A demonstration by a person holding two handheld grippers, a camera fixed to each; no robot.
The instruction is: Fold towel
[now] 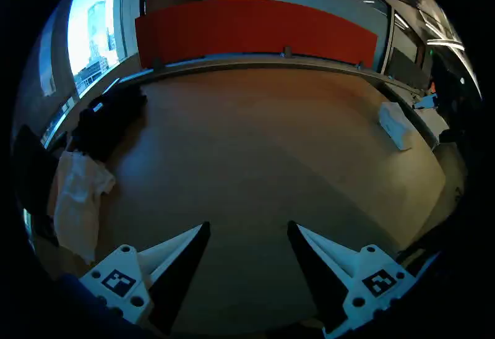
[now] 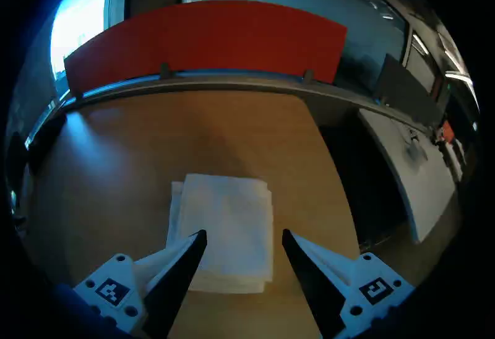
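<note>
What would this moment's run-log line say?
towel: folded, on table | left gripper: jaws open, empty | right gripper: jaws open, facing towel

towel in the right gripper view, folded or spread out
Folded: the white towel lies on the wooden table as a compact rectangle, with stacked layer edges showing along its left and near sides.

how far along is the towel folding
Done: the white towel lies folded in a neat stack on the wooden table. In hand: nothing; the right gripper and left gripper are both open and empty. Possibly left: a crumpled pale cloth at the table's edge, if it counts.
</note>
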